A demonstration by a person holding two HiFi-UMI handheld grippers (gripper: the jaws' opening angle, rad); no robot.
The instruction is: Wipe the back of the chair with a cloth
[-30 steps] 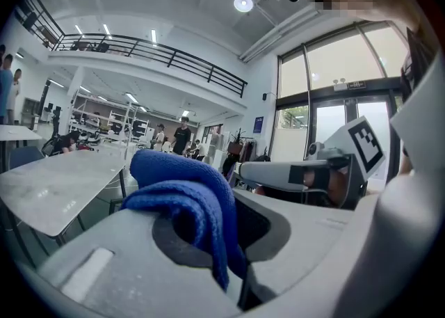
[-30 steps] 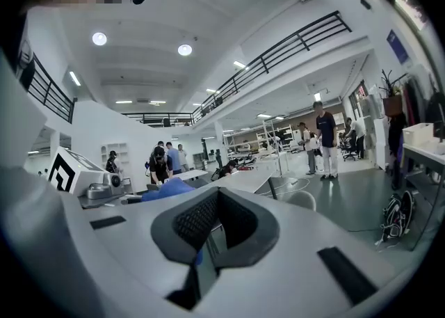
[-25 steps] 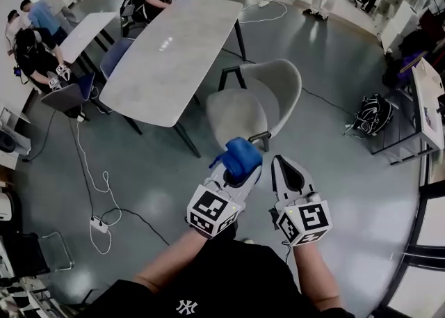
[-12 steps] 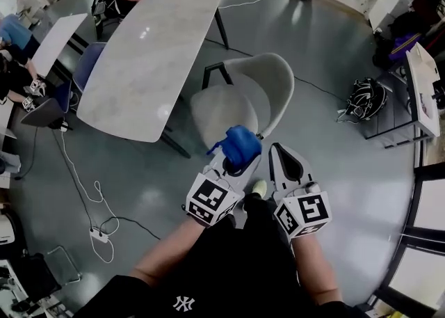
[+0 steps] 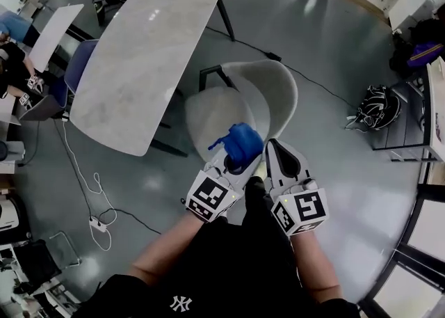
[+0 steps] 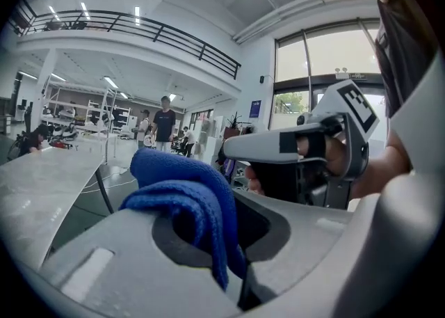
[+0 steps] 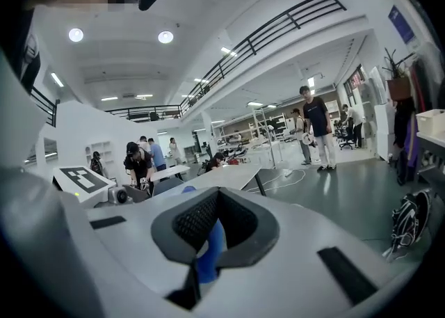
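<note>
Head view: the grey chair [image 5: 240, 104] stands pulled out from the long pale table [image 5: 142, 52], with its seat towards the table and its curved back on the side away from it. The left gripper [image 5: 238, 159] is over the near edge of the chair's seat, pointing at the chair. Its jaws are clamped on a blue cloth [image 5: 240, 142]. The cloth is bunched into a lump at the jaw tips. Its longer side lies across the gripper, and one thin corner sticks out towards the table. Whether the cloth touches the chair cannot be told from here. The right gripper [image 5: 272, 146] is just beside the left one, on the side of the chair's back, and points the same way. Its tips are near the lower edge of the back. A dark bag [image 5: 375, 109] lies on the floor well beyond the chair's back.

Left gripper view: the jaws are pressed onto the cloth. One thick fold rises above them, and a narrower fold hangs down into the hollow between them. The right gripper crosses the view just behind the cloth.

Right gripper view: the jaws are closed together and hold nothing. A sliver of blue shows through the slit between them.
</note>
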